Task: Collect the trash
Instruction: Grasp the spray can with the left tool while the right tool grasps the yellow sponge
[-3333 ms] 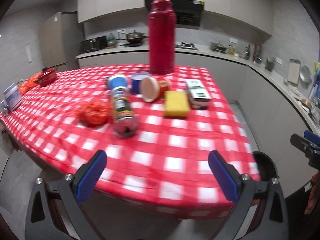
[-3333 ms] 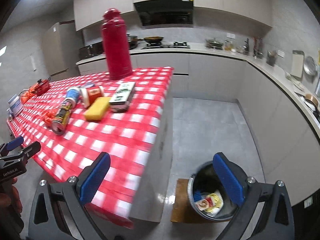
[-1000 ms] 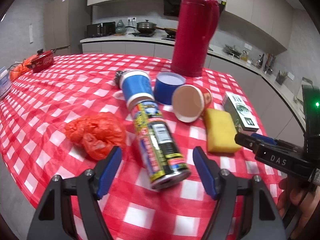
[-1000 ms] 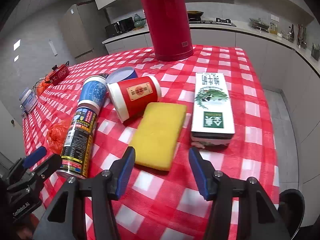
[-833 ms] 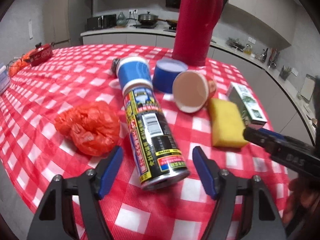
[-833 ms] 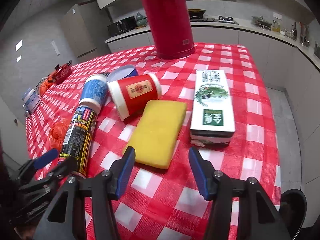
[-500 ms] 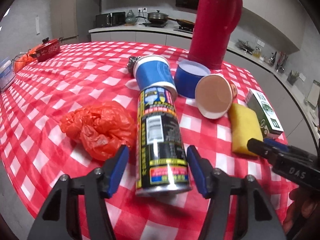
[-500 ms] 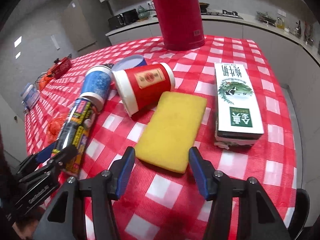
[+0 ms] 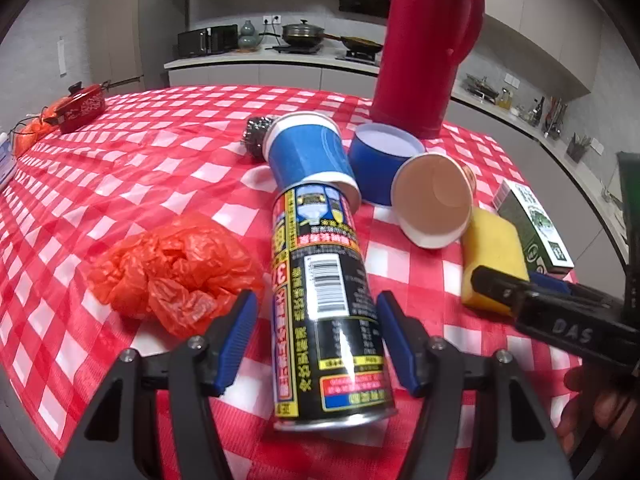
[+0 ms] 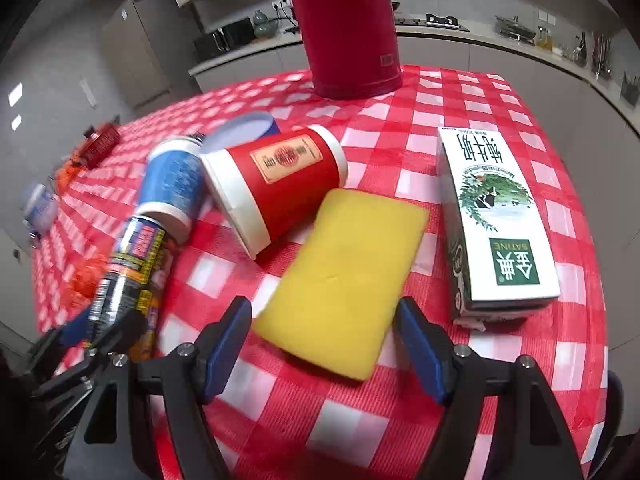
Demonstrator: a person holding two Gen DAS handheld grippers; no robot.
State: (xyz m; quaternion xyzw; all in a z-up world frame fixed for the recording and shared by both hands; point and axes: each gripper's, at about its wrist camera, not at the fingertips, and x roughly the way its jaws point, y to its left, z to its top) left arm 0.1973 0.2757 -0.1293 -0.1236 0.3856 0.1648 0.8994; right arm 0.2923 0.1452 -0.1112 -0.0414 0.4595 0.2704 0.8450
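Two pieces of rubbish are lined up for pickup on the checked tablecloth (image 9: 120, 184). The spray can (image 9: 326, 304) lies on its side between the fingers of the left gripper (image 9: 316, 342), whose jaws are opening a little, the pads clear of the can on both sides. The yellow sponge (image 10: 344, 280) lies flat just ahead of the right gripper (image 10: 324, 350), whose jaws are opening too, with only its near end between them and nothing grasped.

To do this well, the left gripper should probably settle lower over the can's middle and close squarely, since a round can could roll. The right one likely needs to push further along the sponge before squeezing.

The left view shows the crumpled orange bag (image 9: 176, 272) beside the can, a steel scourer (image 9: 256, 136) behind the blue cup (image 9: 308, 156), and the open mouth of the red cup (image 9: 434, 204). The right view shows that cup's label and the whole top of the milk carton (image 10: 496, 216).
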